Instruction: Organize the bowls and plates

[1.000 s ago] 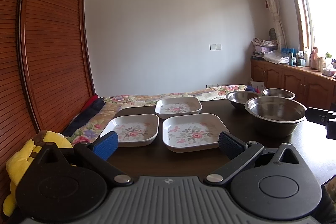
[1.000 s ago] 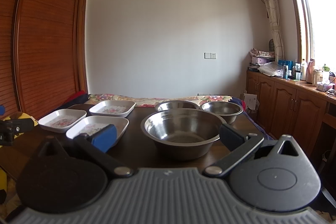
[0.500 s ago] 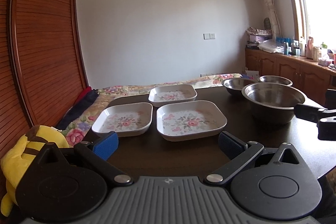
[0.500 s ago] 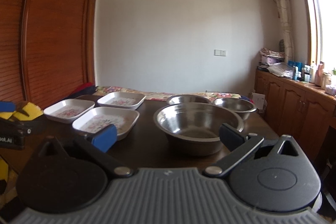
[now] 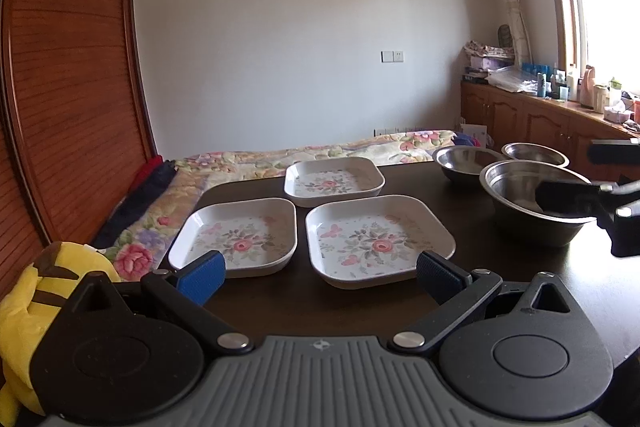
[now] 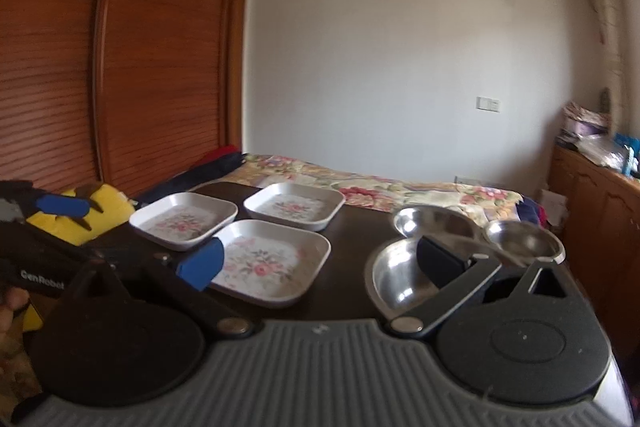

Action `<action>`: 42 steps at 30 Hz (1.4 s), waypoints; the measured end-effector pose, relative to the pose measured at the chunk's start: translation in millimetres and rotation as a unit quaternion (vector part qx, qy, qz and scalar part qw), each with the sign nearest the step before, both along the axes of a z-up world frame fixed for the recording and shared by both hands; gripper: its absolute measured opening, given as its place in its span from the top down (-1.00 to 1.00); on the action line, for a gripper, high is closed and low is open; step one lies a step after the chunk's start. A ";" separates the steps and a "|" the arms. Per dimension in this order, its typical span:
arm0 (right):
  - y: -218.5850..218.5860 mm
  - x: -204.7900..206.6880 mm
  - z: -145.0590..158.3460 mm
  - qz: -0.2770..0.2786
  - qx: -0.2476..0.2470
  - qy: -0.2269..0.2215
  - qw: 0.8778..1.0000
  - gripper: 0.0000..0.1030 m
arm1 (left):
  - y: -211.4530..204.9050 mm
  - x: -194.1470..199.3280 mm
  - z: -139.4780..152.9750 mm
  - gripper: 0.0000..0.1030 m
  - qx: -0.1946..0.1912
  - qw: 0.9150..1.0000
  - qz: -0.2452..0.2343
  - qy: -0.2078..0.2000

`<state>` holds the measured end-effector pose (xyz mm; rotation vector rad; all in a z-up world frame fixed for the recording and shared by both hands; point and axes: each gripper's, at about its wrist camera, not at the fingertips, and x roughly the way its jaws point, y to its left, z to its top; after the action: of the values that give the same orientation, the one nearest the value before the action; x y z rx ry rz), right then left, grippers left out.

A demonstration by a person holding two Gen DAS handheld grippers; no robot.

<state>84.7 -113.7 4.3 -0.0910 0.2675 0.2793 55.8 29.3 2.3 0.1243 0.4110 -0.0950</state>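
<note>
1. The dark tabletop [image 5: 400, 179] carries three square white plates with flower prints on the left and three steel bowls on the right.
2. The near-left plate [image 5: 236, 235] and the near-right plate [image 5: 378, 239] lie side by side, just apart; the far plate [image 5: 334, 181] sits behind the gap between them.
3. The large bowl [image 5: 532, 211] stands nearest on the right; a medium bowl [image 5: 466, 163] and a small bowl [image 5: 534, 155] stand behind it, close together.
4. The left gripper [image 5: 320, 271] hovers low at the near edge of the tabletop, its blue-padded fingers [image 5: 202, 277] spread wide and holding nothing; the near-right plate lies just beyond them.
5. The right gripper [image 6: 320, 259] is also wide open and empty. In the left wrist view one of its dark fingers [image 5: 568, 197] reaches over the large bowl's rim; whether it touches the bowl cannot be told.
6. The right wrist view is blurred.
7. A bed with a floral cover [image 5: 320, 151] lies beyond the tabletop, and a yellow plush toy [image 5: 36, 279] sits at the near left.
</note>
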 end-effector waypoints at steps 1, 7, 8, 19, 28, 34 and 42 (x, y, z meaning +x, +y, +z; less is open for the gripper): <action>2.1 5.7 3.6 0.007 -0.007 0.001 1.000 -0.91 | 1.2 3.6 -0.1 -1.00 -0.001 1.000 0.001 0.002; 5.6 30.1 10.5 0.040 -0.029 0.023 0.998 -0.81 | 5.7 21.8 -1.0 -1.00 -0.007 1.000 -0.004 0.021; 5.9 34.4 10.4 0.046 -0.033 0.029 0.998 -0.80 | 5.8 24.5 -1.3 -1.00 -0.006 1.000 -0.004 0.023; 6.1 91.6 13.7 0.103 -0.060 0.110 0.987 -0.74 | 13.5 52.9 -5.3 -1.00 -0.027 0.998 0.000 0.050; 8.7 147.9 15.3 0.135 -0.071 0.170 0.974 -0.54 | 22.1 73.0 -12.1 -0.89 -0.059 0.995 -0.006 0.075; 20.9 180.8 2.2 0.151 -0.087 0.222 0.959 -0.27 | 25.5 80.5 -23.7 -0.58 -0.085 0.991 -0.005 0.105; 28.1 203.9 -11.2 0.154 -0.115 0.276 0.942 -0.14 | 26.2 86.8 -29.7 -0.53 -0.096 0.987 -0.016 0.125</action>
<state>288.5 -85.6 -6.9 -0.2881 0.8499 0.5861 142.6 55.6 -27.3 -0.0720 0.6477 -0.1818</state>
